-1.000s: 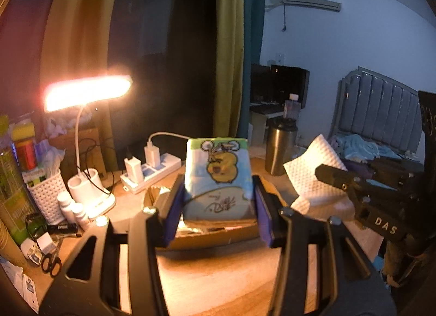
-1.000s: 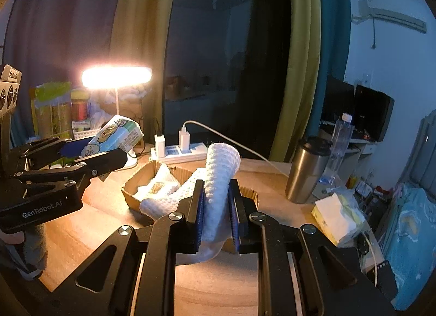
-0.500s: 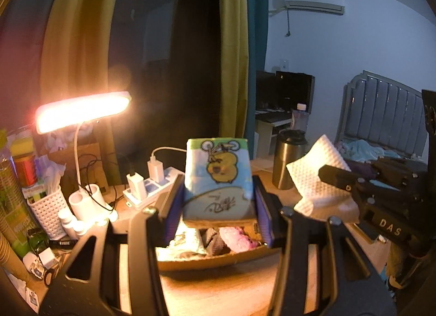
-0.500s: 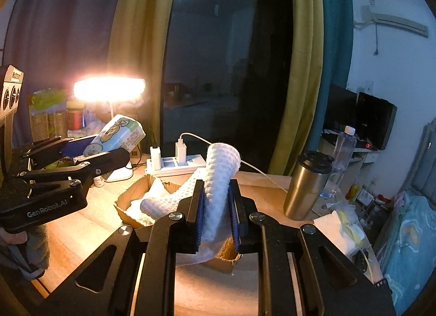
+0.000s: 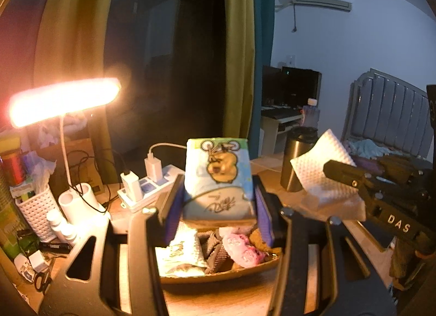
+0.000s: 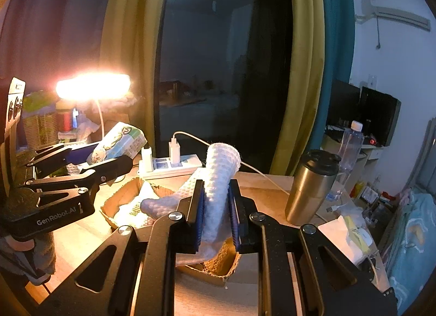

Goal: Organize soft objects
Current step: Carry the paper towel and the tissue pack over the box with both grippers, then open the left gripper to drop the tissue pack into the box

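My left gripper (image 5: pixel 216 201) is shut on a tissue pack (image 5: pixel 218 177) printed with a cartoon animal, held upright above a shallow cardboard box (image 5: pixel 218 275). Inside that box lie a white packet, a brownish cloth and a pink soft item (image 5: pixel 244 248). My right gripper (image 6: pixel 216 212) is shut on a white waffle-textured cloth (image 6: pixel 220 169), which hangs over the box (image 6: pixel 120 207). In the right wrist view the left gripper (image 6: pixel 109 158) with the tissue pack (image 6: pixel 120 141) is at the left. In the left wrist view the right gripper (image 5: pixel 338 173) holds the cloth (image 5: pixel 324 163) at the right.
A lit desk lamp (image 5: pixel 62 100) glows at the left, over a white basket (image 5: pixel 35 212) and small bottles. A power strip (image 5: pixel 147 188) with chargers lies behind the box. A steel tumbler (image 6: pixel 313 185) stands to the right, with a tissue pile (image 6: pixel 343 237) near it.
Both grippers have moved forward over the box with their loads. The box's contents now show beneath the tissue pack. Neither grip has altered.
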